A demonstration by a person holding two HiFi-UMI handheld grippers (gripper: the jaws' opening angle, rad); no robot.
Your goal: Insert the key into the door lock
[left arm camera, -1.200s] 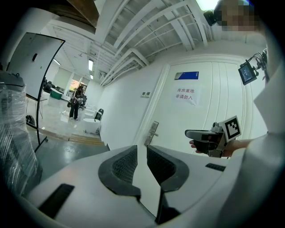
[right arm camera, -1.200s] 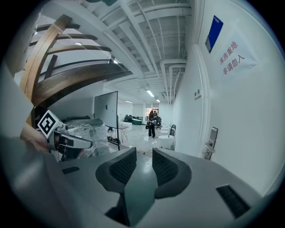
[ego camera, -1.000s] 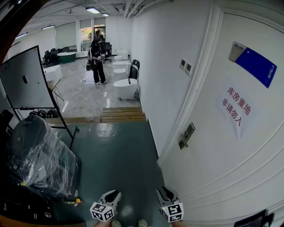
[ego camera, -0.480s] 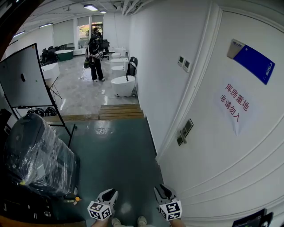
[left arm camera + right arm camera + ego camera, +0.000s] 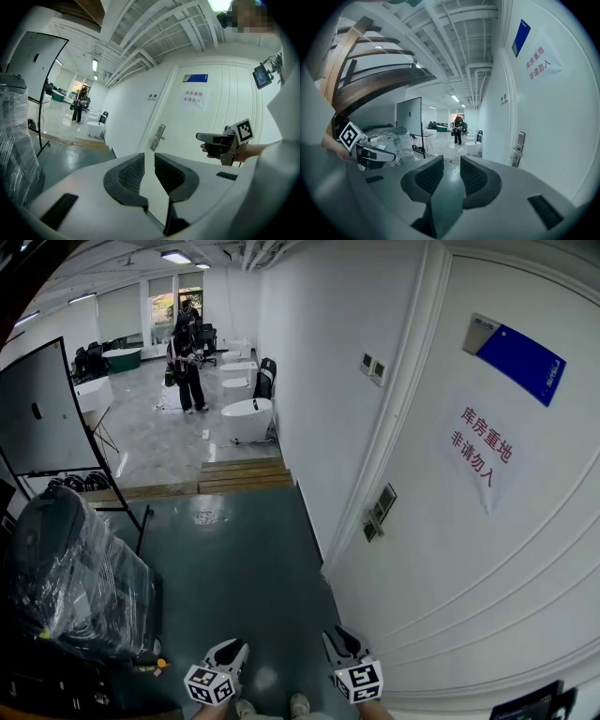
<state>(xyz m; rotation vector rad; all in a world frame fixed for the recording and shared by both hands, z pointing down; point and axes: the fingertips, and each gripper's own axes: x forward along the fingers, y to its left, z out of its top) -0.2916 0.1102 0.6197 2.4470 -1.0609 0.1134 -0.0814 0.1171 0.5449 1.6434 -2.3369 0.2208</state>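
The right tool [image 5: 340, 641], narrowly open and empty like the left tool [image 5: 233, 652], is nearer the door lock [image 5: 378, 513], ahead to its right.

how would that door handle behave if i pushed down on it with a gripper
The door handle looks like a rigid metal lever on a tall plate, so it would probably pivot down rather than flex. Its smooth, shiny finish suggests a grip could slip along it. It likely springs back when released.
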